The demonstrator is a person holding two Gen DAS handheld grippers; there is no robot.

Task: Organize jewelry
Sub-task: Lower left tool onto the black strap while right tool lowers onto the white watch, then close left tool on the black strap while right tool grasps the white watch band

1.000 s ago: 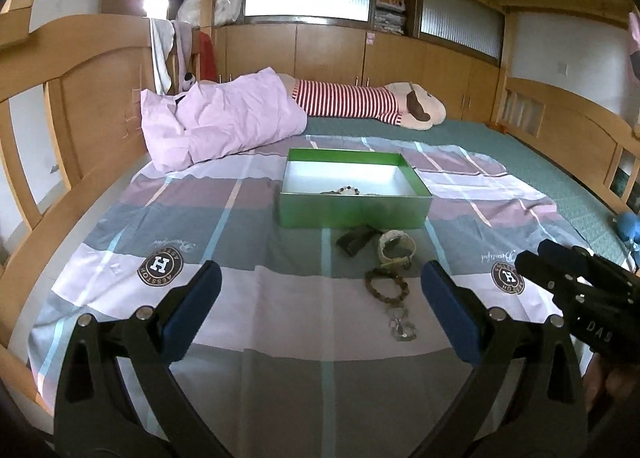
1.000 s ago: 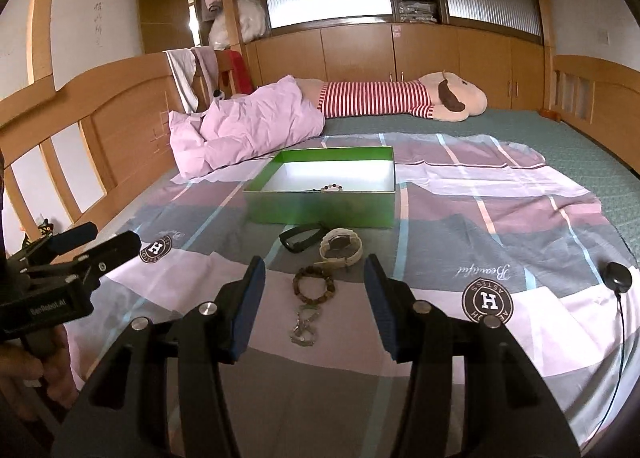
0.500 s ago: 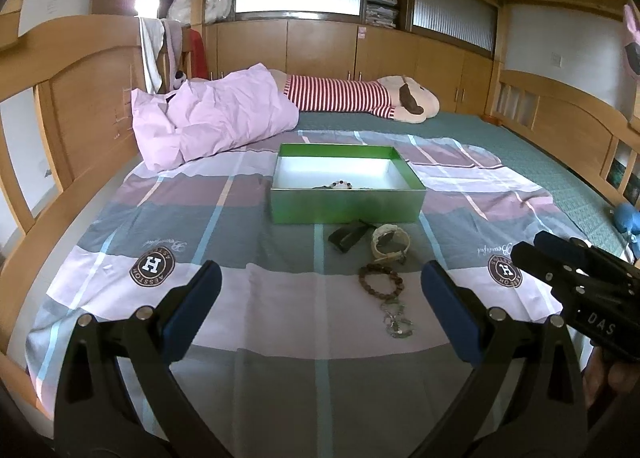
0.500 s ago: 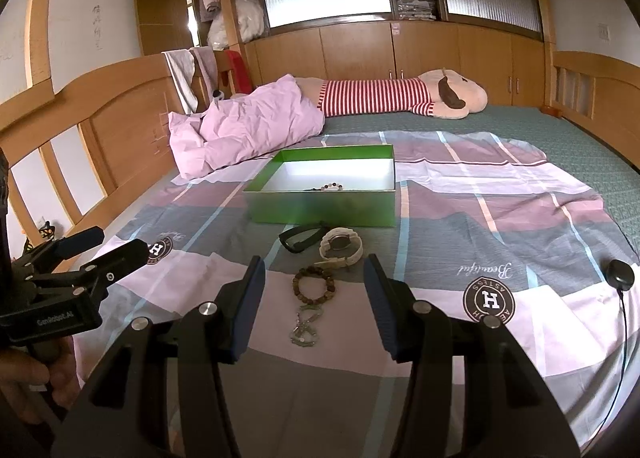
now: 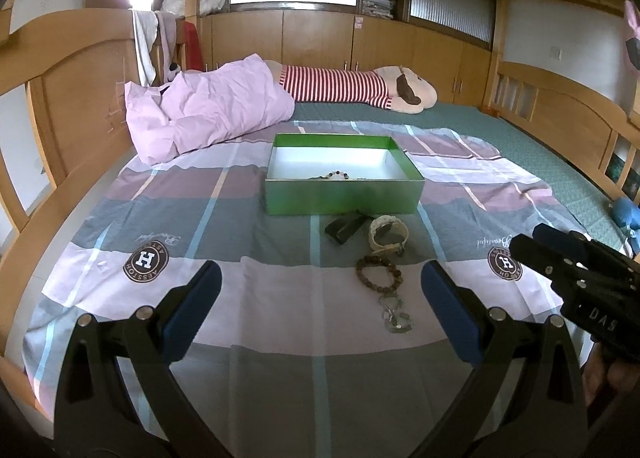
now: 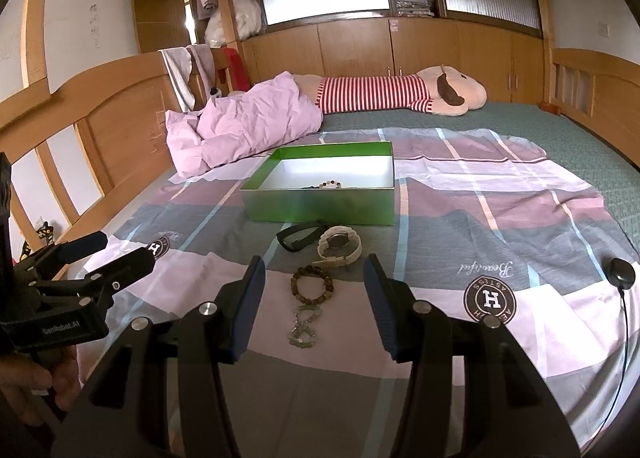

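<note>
A green box [image 6: 320,202] sits mid-frame on the bed's patchwork sheet [image 6: 500,194], holding one beaded bracelet [image 6: 330,183]. Below it lie a black strap [image 6: 298,238], white watch [image 6: 340,246], brown bead bracelet [image 6: 312,284] and silver chain [image 6: 302,328], between the half-open, empty right tongs [image 6: 314,308]. The left tongs [image 5: 320,312] gape wide, empty.

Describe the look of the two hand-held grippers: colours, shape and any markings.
The left hand-held gripper and the right hand-held gripper are built alike: black angular frames with silver round screw heads, each ending in two long fingers faced with dark blue pads. From the side, the left body reads "GenRobot.AI" in white; the right body shows white letters "DAS". No cables or sleeves are visible.
</note>
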